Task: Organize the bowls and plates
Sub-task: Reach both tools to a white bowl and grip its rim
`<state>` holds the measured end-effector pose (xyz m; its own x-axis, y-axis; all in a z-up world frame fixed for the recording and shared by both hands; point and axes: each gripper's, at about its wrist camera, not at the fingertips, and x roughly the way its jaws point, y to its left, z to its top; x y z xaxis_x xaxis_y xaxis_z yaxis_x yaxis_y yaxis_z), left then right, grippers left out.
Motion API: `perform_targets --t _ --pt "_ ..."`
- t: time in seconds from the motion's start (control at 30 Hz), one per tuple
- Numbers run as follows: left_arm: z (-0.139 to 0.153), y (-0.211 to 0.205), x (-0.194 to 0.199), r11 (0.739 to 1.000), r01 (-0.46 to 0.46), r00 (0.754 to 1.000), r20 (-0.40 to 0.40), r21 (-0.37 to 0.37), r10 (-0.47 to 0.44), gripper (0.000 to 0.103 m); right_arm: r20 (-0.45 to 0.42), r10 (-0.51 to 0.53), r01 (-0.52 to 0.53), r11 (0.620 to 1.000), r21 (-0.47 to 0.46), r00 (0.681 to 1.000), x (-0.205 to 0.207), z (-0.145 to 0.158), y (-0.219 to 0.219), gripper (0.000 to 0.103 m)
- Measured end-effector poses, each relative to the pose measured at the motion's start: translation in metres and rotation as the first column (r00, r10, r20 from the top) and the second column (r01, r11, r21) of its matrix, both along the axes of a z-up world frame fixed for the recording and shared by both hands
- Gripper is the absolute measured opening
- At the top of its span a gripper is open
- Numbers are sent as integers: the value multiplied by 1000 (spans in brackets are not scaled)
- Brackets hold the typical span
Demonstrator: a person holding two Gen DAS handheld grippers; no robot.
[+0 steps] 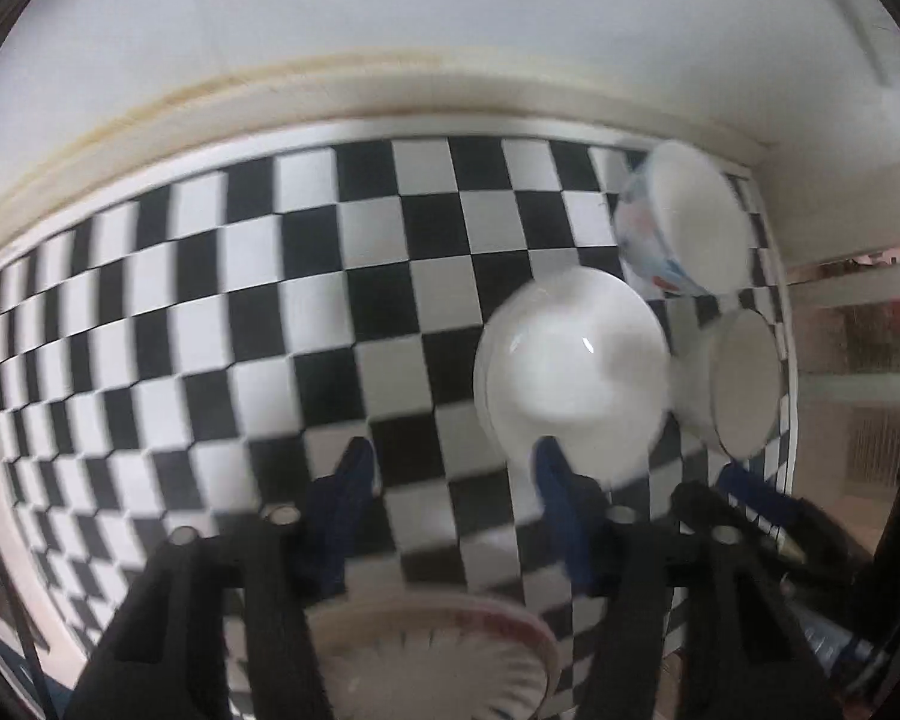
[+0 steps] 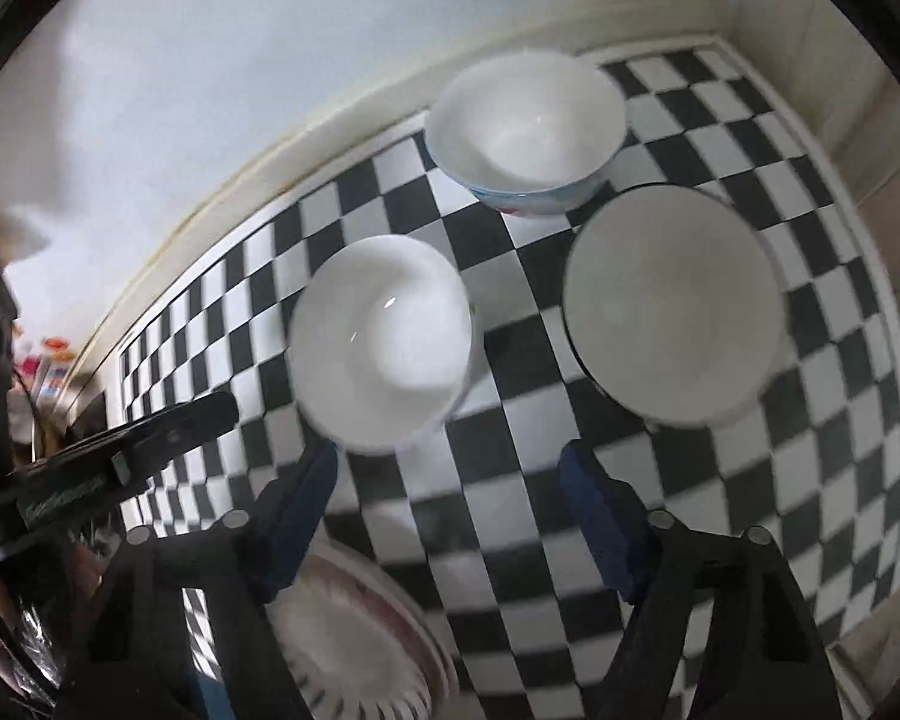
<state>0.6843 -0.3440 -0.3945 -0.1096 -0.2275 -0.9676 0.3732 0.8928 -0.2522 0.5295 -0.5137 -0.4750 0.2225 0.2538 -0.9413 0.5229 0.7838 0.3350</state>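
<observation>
Three bowls stand on a black-and-white checkered cloth (image 2: 498,480). A plain white bowl (image 1: 570,372) (image 2: 384,342) is nearest. A white bowl with blue and red pattern (image 1: 684,222) (image 2: 528,132) stands behind it. A grey-inside bowl with a dark outside (image 1: 744,384) (image 2: 672,306) stands to the right. A pink-rimmed plate (image 1: 438,654) (image 2: 354,642) lies under the grippers. My left gripper (image 1: 450,468) is open, its right finger at the white bowl's near rim. My right gripper (image 2: 450,474) is open and empty, short of the bowls.
A cream wall ledge (image 1: 390,90) runs along the cloth's far edge. The right gripper's body (image 1: 768,528) shows at the lower right of the left wrist view. The left gripper's black body (image 2: 120,444) shows at the left of the right wrist view. Clutter (image 2: 42,372) lies far left.
</observation>
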Motion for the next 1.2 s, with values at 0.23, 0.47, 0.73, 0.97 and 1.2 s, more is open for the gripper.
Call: perform_targets --t 0.23,0.47,0.73,0.97,1.2 --pt "-42 -32 23 996 89 993 -77 -7 -89 32 -104 -24 26 1000 17 994 36 -48 5 45" --pt "-59 -47 19 989 150 984 -96 -13 -151 15 -124 -83 80 996 -26 989 41 -63 11 27" --pt "-53 -49 10 985 169 983 -66 -17 -170 14 -101 -96 92 995 -48 990 26 -56 19 15" --pt "-26 -48 -44 974 226 974 6 -8 -225 14 -70 -65 58 994 -88 995 -13 -30 26 15" --pt "-7 -62 -121 972 231 973 20 -44 -231 14 -64 -26 19 994 -108 998 -85 -7 24 15"
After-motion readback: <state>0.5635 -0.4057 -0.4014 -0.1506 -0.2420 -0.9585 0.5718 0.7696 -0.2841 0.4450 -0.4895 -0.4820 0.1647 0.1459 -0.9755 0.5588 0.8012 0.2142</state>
